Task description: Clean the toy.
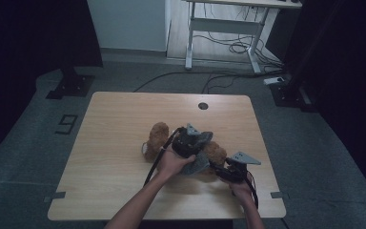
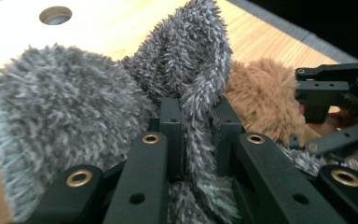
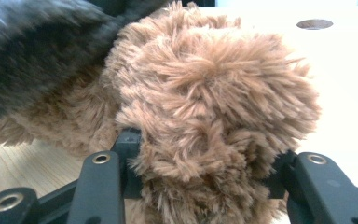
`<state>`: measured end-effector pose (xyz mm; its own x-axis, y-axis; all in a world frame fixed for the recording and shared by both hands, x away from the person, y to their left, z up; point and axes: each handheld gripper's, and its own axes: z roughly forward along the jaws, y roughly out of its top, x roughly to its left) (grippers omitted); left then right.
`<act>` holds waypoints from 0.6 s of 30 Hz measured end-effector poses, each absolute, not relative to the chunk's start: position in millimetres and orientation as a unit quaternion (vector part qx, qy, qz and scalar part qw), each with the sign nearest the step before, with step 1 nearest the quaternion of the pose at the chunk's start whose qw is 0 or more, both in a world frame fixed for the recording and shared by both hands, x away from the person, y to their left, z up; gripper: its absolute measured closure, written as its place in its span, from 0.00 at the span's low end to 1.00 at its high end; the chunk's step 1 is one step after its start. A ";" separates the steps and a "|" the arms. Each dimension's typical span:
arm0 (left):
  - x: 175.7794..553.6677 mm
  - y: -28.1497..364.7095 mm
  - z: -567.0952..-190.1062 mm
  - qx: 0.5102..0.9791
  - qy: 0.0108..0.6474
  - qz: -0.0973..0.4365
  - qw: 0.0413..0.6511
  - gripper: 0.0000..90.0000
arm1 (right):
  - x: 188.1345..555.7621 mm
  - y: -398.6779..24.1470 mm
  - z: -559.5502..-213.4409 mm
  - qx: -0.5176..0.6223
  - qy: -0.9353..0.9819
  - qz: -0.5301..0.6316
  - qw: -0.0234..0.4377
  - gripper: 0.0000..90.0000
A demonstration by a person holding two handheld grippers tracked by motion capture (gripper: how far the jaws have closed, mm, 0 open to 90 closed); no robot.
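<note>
High view: brown plush toy [image 1: 158,136] lying across the middle of the tabletop [image 1: 114,124], partly covered by a grey fuzzy garment [image 1: 201,151] draped over its near end. Left gripper [image 1: 187,141] set on top of the grey fabric, right gripper [image 1: 232,171] low at the toy's near right end. Arrangement suggests one hand anchoring the toy while the other works the cloth, probably pulling the garment on or off; which of the two, impossible to tell. Round hole [image 1: 203,106] in the tabletop beyond, far from the work.

Left gripper view: jaws nearly closed, pinching a narrow fold of the grey fuzzy garment [image 2: 200,93] between them, the fold rising upright out of the grip. Thin grip on a fold rather than a bulk grab, likely chosen so only the cloth moves and not the toy under it. Brown fur [image 2: 265,95] just beside and behind the fold, the other gripper [image 2: 335,88] at its far side.

Right gripper view: jaws partway open but pressed into a thick lobe of the brown plush toy [image 3: 214,98], fur bulging out between and above them. Wide hold on a soft limb or end, apparently to keep the toy from sliding on the tabletop [image 3: 345,84]. Grey fabric [image 3: 37,51] blurred at upper left, lying over the toy's body.
</note>
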<state>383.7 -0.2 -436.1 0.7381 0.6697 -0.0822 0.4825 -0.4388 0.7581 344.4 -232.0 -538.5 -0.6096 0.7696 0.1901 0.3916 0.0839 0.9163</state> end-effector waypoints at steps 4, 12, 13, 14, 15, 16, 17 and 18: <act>379.5 16.9 -426.9 0.830 0.346 0.129 0.418 0.88 | 344.0 -231.8 -538.4 0.406 0.715 0.541 0.174 0.53; 381.0 49.6 -424.3 0.817 0.368 0.153 0.417 0.87 | 344.1 -232.0 -538.4 0.407 0.715 0.541 0.173 0.53; 381.9 53.8 -425.4 0.815 0.372 0.155 0.416 0.87 | 344.3 -232.0 -538.5 0.407 0.715 0.541 0.174 0.53; 382.9 58.1 -426.8 0.814 0.377 0.156 0.414 0.87 | 344.5 -232.1 -538.6 0.406 0.715 0.542 0.175 0.53; 384.4 62.6 -428.2 0.813 0.381 0.158 0.411 0.87 | 344.5 -232.0 -538.6 0.406 0.715 0.542 0.175 0.53; 386.1 67.2 -430.0 0.813 0.387 0.161 0.405 0.87 | 344.6 -232.0 -538.7 0.406 0.715 0.542 0.175 0.53; 388.0 71.4 -432.3 0.810 0.394 0.161 0.403 0.87 | 344.6 -232.0 -538.7 0.406 0.714 0.542 0.174 0.53; 390.2 76.1 -434.9 0.810 0.399 0.158 0.400 0.88 | 344.6 -232.0 -538.7 0.406 0.715 0.542 0.174 0.53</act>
<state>390.2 76.1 -434.9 0.6311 0.7730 -0.0645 0.5206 -0.3605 0.7740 344.6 -232.0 -538.7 -0.6091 0.7697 0.1913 0.3916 0.0822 0.9165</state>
